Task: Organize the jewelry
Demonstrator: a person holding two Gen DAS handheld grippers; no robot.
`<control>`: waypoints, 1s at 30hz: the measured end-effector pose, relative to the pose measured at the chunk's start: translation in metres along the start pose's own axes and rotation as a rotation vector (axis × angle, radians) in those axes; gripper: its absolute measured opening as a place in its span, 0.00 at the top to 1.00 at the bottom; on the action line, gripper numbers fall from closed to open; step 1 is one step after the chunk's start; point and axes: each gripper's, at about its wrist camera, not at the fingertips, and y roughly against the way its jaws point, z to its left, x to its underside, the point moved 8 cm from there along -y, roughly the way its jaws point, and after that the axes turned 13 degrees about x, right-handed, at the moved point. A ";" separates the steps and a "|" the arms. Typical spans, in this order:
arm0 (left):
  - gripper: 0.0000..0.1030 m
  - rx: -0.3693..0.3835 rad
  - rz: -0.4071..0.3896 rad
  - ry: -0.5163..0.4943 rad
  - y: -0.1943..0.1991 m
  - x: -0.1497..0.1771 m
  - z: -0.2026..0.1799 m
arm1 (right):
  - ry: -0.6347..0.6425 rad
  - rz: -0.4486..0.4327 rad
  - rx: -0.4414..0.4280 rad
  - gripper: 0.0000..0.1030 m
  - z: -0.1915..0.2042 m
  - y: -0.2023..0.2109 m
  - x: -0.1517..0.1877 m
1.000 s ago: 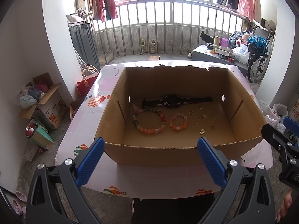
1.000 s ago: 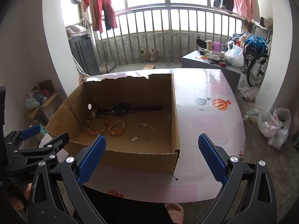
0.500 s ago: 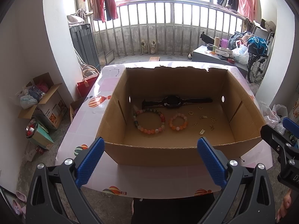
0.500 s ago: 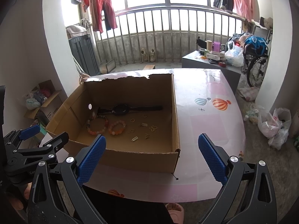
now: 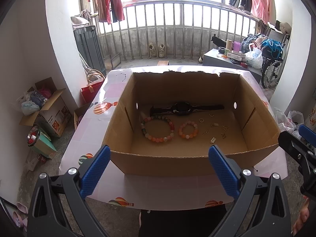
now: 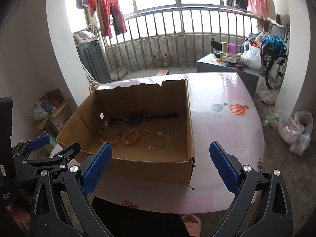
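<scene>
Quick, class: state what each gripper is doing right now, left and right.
Left gripper: open, holding nothing, short of the cardboard box.
Right gripper: open, holding nothing.

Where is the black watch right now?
In the left wrist view, the black watch lies along the cardboard box's far wall, behind both bead bracelets.

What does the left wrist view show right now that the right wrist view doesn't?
Only the left wrist view: the cardboard box's right wall with its round hole, a red bag beside the table, and the right gripper at the right edge.

Only the right wrist view: the open tabletop right of the box with two balloon prints, and the left gripper at the left edge.

Both: the black watch, the larger bead bracelet, the smaller orange bracelet and scattered small gold pieces on the box floor. Both grippers are open and empty.
</scene>
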 end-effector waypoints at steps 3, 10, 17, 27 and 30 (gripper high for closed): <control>0.05 -0.005 -0.003 -0.002 0.002 -0.001 0.000 | -0.009 -0.002 0.000 0.08 -0.002 0.001 0.000; 0.05 -0.007 -0.004 0.001 0.001 0.000 0.000 | -0.001 -0.012 0.003 0.08 -0.001 0.004 -0.001; 0.05 -0.007 -0.003 -0.001 0.001 0.001 0.000 | 0.001 -0.015 0.013 0.08 -0.002 0.005 -0.001; 0.05 -0.007 -0.001 0.001 0.000 0.003 -0.001 | 0.005 -0.016 0.024 0.08 -0.004 0.006 -0.002; 0.05 -0.008 0.000 0.002 0.000 0.004 -0.001 | 0.005 -0.018 0.021 0.08 -0.004 0.006 -0.002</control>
